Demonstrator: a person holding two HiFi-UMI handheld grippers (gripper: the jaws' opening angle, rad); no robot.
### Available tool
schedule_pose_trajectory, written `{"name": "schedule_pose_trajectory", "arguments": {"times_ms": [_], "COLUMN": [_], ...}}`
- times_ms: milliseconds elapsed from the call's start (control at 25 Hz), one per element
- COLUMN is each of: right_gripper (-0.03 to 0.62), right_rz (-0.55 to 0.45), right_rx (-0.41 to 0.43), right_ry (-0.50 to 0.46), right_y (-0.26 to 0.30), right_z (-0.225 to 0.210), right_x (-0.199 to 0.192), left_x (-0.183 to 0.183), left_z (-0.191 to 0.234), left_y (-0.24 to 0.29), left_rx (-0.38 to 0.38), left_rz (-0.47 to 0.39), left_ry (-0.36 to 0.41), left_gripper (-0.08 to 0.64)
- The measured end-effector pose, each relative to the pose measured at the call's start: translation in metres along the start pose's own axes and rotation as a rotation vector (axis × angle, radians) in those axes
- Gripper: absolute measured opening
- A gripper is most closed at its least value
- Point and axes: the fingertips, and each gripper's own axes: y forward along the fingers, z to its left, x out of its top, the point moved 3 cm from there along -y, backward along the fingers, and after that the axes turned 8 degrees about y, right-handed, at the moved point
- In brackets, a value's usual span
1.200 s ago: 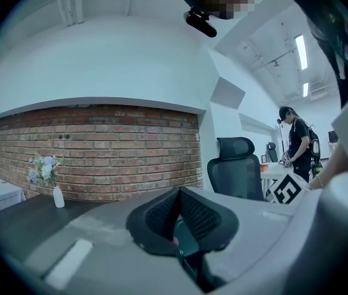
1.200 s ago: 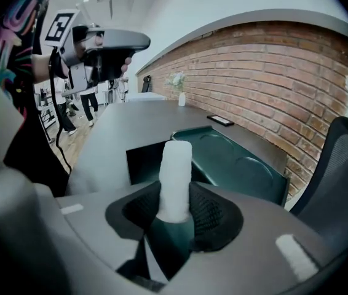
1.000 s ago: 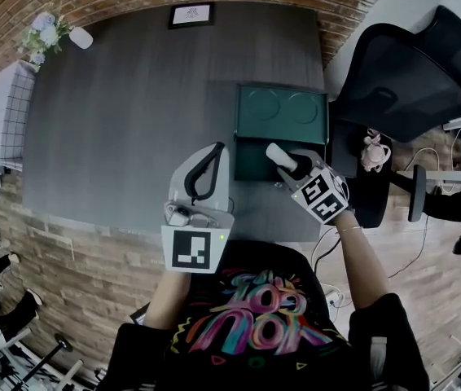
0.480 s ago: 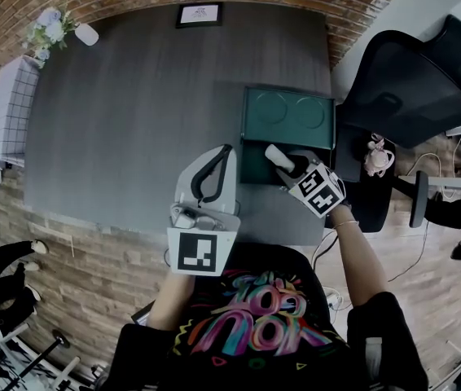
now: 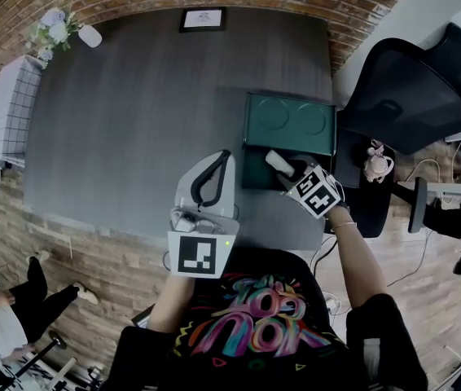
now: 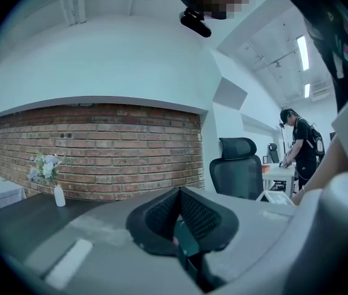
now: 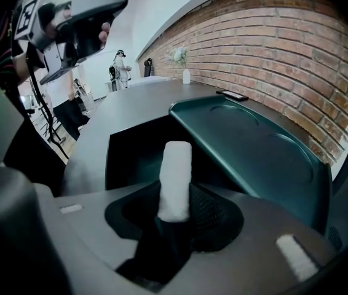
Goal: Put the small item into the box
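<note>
Little changes: the right gripper (image 7: 174, 220) still pinches the small item (image 7: 175, 177) over the box (image 5: 287, 137), release due; the left gripper (image 5: 221, 160) beside the box stays closed, empty.

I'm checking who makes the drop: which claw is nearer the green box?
Right. The right claw, shut on the white item, is over the green box at its near edge; the left claw, shut, is off to its left.

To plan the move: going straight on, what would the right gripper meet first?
Most likely the open box, its dark inside, with the held white roll touching first; depth is unclear.
</note>
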Motion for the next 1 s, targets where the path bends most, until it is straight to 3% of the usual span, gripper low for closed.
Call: {"name": "schedule_pose_trajectory", "arguments": {"times_ms": [360, 1000], "right_gripper": [0.15, 0.163], "right_rz": [0.039, 0.002], "right_rx": [0.002, 0.002], "right_ry": [0.021, 0.052], "right_y": [0.0042, -0.0008], "right_z": [-0.0027, -0.0019], "right_x": [-0.0019, 0.0006], "left_x": [0.001, 0.0042], "left_z": [0.0008, 0.0036], "left_y": [-0.0006, -0.003], "left_rx": [0.002, 0.021], "left_rz": [-0.004, -0.008], "left_ry": [0.002, 0.007], "left_gripper": [0.002, 0.002]}}
